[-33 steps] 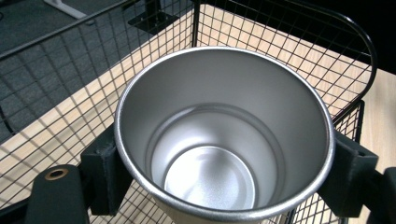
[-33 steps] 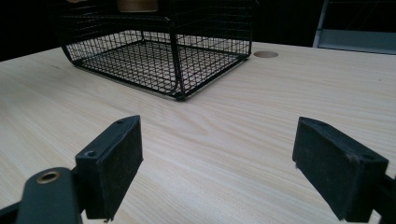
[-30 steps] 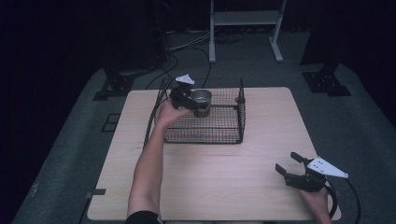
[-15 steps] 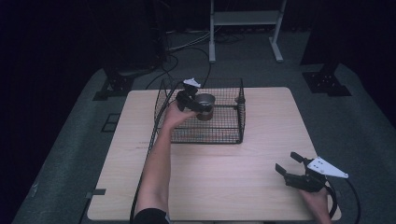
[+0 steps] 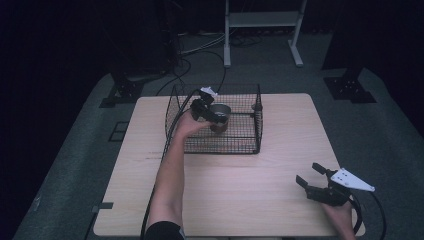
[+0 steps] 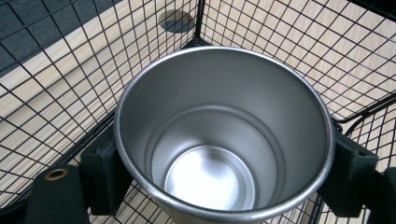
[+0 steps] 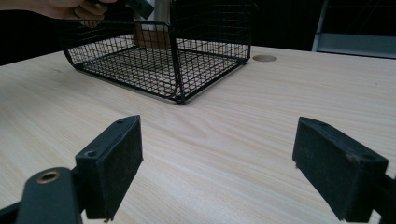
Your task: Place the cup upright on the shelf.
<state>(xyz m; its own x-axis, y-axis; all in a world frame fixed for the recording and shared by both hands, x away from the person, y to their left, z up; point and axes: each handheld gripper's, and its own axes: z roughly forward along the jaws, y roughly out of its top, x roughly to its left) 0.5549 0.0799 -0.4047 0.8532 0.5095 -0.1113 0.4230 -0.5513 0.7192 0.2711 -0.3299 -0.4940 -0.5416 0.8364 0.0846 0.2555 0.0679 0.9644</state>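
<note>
The left claw (image 5: 212, 116), clamped on the steel cup (image 6: 223, 140), has carried it deeper over the wire basket (image 5: 250, 145), probably to set down; the right claw (image 5: 320, 185) gapes idle.

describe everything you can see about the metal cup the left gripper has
The metal cup is a round, open-topped tumbler of brushed, silvery steel with a rolled rim and stepped inner walls narrowing to a shiny flat bottom. It is empty and upright. The left gripper clamps it from outside, one black pad pressed on each side of the wall just under the rim. It sits within the black wire basket on the wooden table; whether its base touches the basket floor cannot be told.
</note>
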